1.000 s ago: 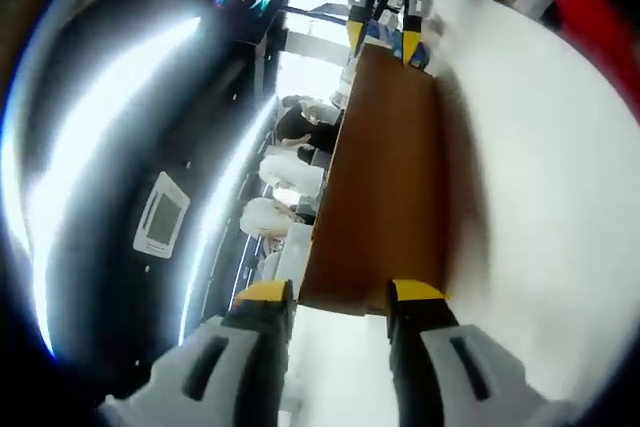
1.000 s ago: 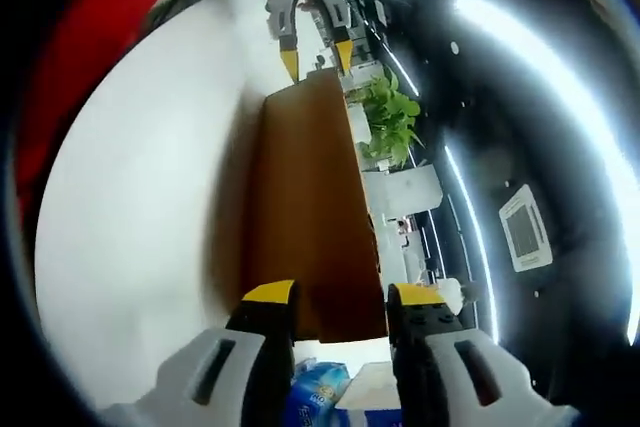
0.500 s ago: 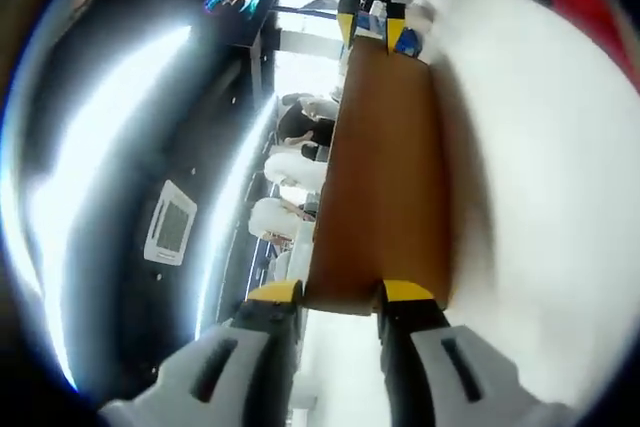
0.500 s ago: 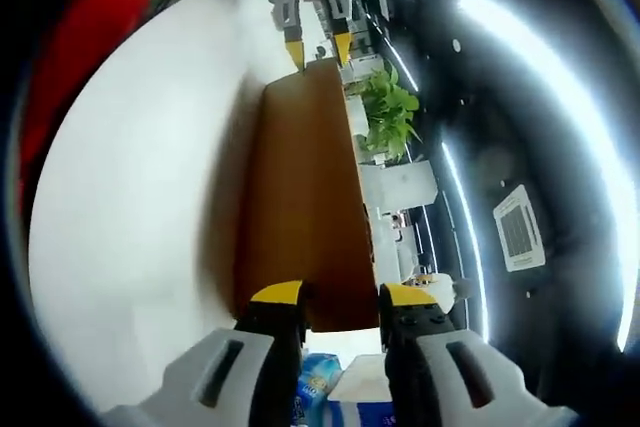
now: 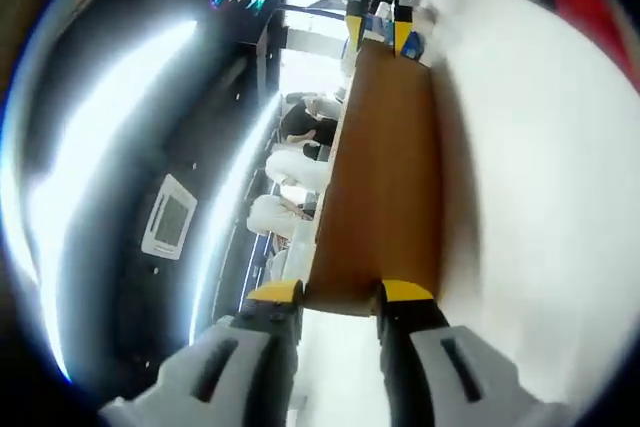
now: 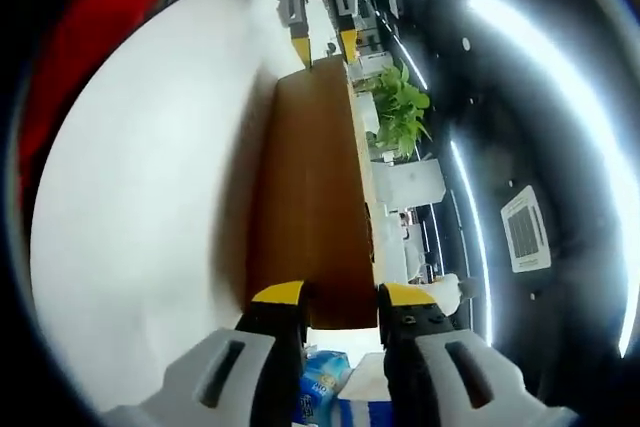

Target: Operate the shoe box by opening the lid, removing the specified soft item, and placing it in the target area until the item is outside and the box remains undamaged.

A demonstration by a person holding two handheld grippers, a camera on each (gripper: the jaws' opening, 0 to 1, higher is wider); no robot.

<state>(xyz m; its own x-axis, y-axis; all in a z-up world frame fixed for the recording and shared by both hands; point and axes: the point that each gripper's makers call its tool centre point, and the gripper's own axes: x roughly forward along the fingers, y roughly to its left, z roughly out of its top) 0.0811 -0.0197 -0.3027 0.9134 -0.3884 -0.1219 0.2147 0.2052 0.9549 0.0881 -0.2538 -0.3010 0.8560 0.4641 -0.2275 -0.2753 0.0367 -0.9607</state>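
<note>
Left claw [image 5: 338, 293], right claw [image 6: 337, 294]: grey-white jaws, yellow tips; red sleeve [image 6: 95, 22]

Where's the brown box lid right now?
The brown lid spans between the left tongs and right tongs, one at each end, above the white table.

white table [image 6: 130, 197] | green plant [image 6: 400, 112] | dark ceiling, strip lights [image 5: 110, 87], vent [image 6: 525, 232]

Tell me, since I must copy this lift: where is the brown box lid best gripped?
By its two short ends, one gripper from each. The lid is a long thin panel; the left gripper pinches the near edge and the right gripper the far one, which likely keeps it level.
</note>
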